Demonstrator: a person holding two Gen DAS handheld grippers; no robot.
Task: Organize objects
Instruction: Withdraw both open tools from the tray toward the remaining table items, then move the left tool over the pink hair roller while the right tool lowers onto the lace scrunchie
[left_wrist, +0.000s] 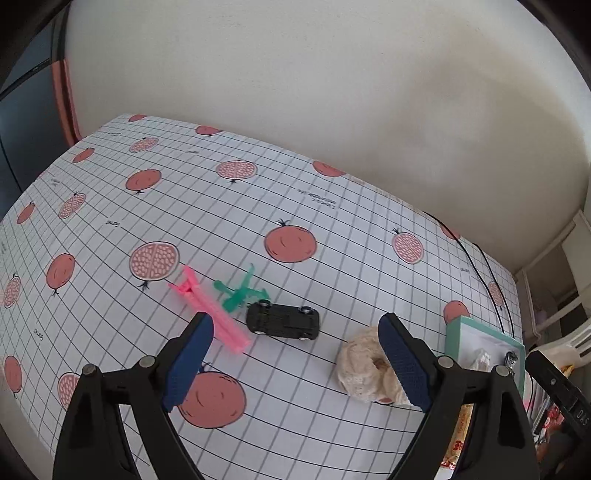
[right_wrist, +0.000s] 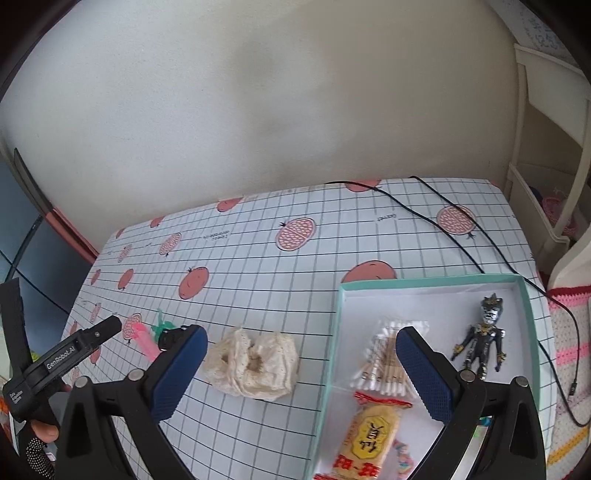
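Both grippers are spread and hold nothing. The left gripper (left_wrist: 295, 365) hangs over the surface (left_wrist: 332, 424), with the black toy car (left_wrist: 283, 320) at 12 o'clock between its fingers, resting on its wheels. It looks light, rigid and smooth — take it across the 2 flat sides. The cream scrunchie (right_wrist: 253, 368), at 10 o'clock of the right gripper (right_wrist: 301, 373), looks soft and squashy — pinch its bunched rim. The teal box (right_wrist: 334, 332) sits just right of it.
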